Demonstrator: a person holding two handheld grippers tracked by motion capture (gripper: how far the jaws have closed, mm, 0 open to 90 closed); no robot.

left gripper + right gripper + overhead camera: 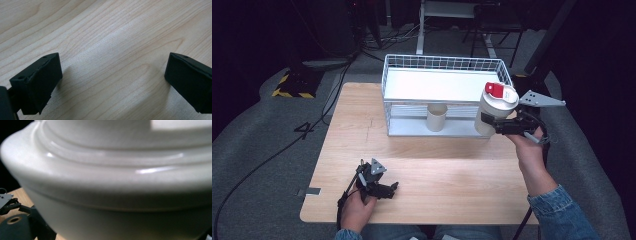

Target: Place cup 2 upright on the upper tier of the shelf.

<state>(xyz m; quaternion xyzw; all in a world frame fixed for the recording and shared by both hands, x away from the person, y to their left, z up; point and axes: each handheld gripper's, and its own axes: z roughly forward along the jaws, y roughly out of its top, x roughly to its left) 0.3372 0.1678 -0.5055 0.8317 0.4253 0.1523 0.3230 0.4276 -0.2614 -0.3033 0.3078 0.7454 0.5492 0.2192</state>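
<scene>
Meanwhile, at a pale wooden table point(422, 170), a person's right gripper point(492, 122) is holding a white lidded canister point(494, 112) by its side, jaws closed on the body just below the lid, at the right front corner of a white wire rack point(442, 95). The canister's lid carries a red flap point(495, 90), and in the right gripper view the white lid rim point(105, 177) is looming very close to the camera. By the look of it, the carrying step is under way: the canister is being kept upright and off the table, level with the rack's upper shelf (whether it is heading onto the shelf or coming away from it cannot be judged from this moment alone). Placing it would call for lifting its base clear of the wire rim, moving it over the bare shelf, lowering it flat, and only then letting go. A smaller cream cup point(437, 116) is standing on the rack's lower level, well apart from the canister. The left gripper point(384, 189) is resting idle near the table's front edge, its jaws standing wide apart over bare wood grain point(112, 50). No brand, label or writing is legible on the canister or rack; a dark mark resembling a "4" point(305, 130) is showing on the grey floor left of the table.
</scene>
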